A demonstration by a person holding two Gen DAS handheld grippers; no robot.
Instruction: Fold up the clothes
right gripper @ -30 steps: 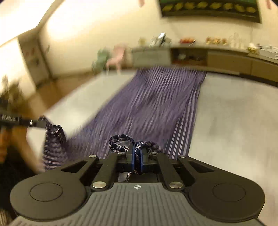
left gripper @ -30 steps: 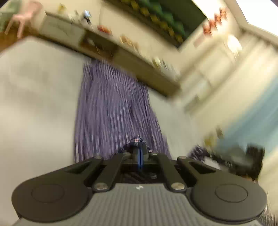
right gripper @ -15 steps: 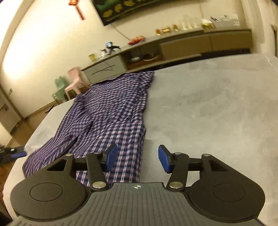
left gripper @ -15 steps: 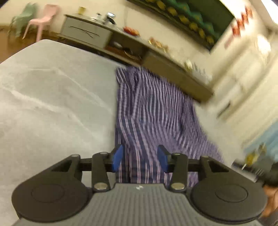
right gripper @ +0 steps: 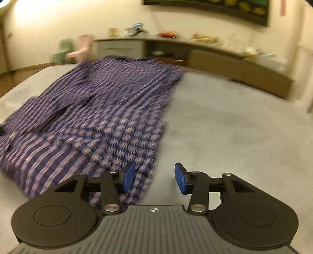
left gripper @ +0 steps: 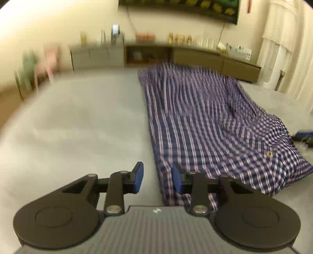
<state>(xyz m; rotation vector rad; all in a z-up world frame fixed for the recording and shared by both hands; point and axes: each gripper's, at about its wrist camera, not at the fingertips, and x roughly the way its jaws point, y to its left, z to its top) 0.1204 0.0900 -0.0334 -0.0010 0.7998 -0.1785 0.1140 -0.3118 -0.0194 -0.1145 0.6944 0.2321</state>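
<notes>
Shirt point(left gripper: 205, 121), purple-and-white plaid, lay spread lengthwise on the grey bed point(left gripper: 82, 125), running from the near edge toward the far end by the sideboard point(left gripper: 195, 56). Seen from the left wrist, it covered the right half of the surface, with a rumpled fold and a small metal button point(left gripper: 270, 154) near its right edge. Seen from the right wrist, the same shirt point(right gripper: 101, 117) filled the left half, and bare grey bed point(right gripper: 225, 121) took up the right.

Left gripper point(left gripper: 157, 178) was open, blue pads apart and holding nothing. Its right pad point(left gripper: 177, 180) sat over the shirt's near left edge, and its left pad point(left gripper: 138, 177) sat over bare bed just beside that edge. Contact with the cloth could not be told.

Right gripper point(right gripper: 154, 176) was also open and empty. Its left pad point(right gripper: 128, 176) sat over the shirt's near right edge, and its right pad point(right gripper: 181, 178) sat over bare bed.

A dark, blue-tipped shape at the right margin of the left view was too blurred to name.

Background was motion-blurred: sideboard point(right gripper: 234, 62) along the far wall with small clutter on top, a dark picture point(left gripper: 180, 7) above it, a pink chair point(right gripper: 82, 48) and a green chair point(right gripper: 63, 49) on the floor at far left, pale curtains point(left gripper: 283, 48) at far right.
</notes>
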